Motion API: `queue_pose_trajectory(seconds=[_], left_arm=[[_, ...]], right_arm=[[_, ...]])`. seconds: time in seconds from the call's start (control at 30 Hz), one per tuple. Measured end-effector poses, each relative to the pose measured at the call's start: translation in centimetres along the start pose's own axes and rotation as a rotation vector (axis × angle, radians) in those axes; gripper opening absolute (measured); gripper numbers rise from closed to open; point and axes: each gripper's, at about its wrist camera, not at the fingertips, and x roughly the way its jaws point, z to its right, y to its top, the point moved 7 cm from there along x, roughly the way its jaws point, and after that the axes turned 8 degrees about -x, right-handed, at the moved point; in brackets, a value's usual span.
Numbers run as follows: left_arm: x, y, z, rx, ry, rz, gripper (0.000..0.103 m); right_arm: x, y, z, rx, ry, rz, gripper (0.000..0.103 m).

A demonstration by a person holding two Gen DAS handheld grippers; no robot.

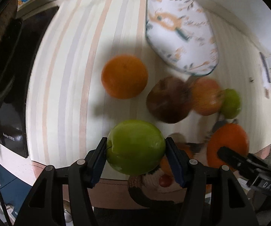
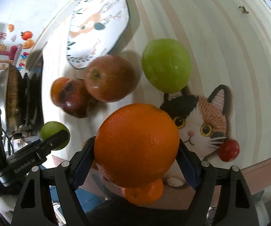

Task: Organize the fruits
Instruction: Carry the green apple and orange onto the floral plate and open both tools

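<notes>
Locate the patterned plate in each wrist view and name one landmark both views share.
Left wrist: the plate lies upper right, beyond the red apple, on the striped cloth.
Right wrist: the plate lies upper left, its near edge just above the red apple.
Shared landmark: that red apple beside the dark bruised apple, close under the plate's near edge in both views.

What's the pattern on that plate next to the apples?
The plate is white with orange and grey-green leafy sprigs and a dark rim, clearest in the right wrist view.
</notes>
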Motion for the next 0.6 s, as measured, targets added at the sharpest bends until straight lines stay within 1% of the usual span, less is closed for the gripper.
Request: queue_pose_trajectory(seconds=[0.1,0.17,0.23,0.3,0.37,0.43,0.47,0.5,0.53,0.6], left_arm=[[-3.6,1.5,1.3,0.014,-0.053,0.043,0.058],[-5.2,2.8,1.8,0.023,-0.09,0.069,0.058],[-7.1,5.9,3.0,0.032,-0.128,0.1,0.058],[-7.1,8.4,4.4,0.042,-0.145,0.123,0.058],[-7.3,12.3,5.5,0.052,-0.146,0.145,0.058],[-6.4,16.6,6.3,0.052,-0.135,0.147,0.058],[-5.9,17.8,6.4,0.056,-0.131,0.144,0.058],[-4.8,20.0,6.7,0.06,-0.121,0.13,0.058],[-3.9,21.4,7.0,0.054,-0.116,0.117,0.058],[-1.9,23.8,7.3,0.046,-0.121,0.075,0.058]], right_arm=[[-2.7,0.7,-1.3,-0.023,0.04,0.039,0.084],[-4.8,2.2,-2.1,-0.037,0.066,0.075,0.084],[-6.6,4.9,-2.8,-0.054,0.088,0.122,0.084],[-7.5,8.1,-3.2,-0.076,0.084,0.16,0.084],[-7.9,11.9,-3.5,-0.111,0.053,0.198,0.084],[-7.5,15.6,-3.9,-0.16,0.011,0.209,0.084],[-7.0,17.6,-3.9,-0.184,-0.008,0.202,0.084],[-6.5,19.2,-4.0,-0.208,-0.024,0.192,0.084],[-5.7,20.9,-4.4,-0.231,-0.049,0.178,0.084],[-4.3,23.5,-4.3,-0.275,-0.089,0.139,0.084]])
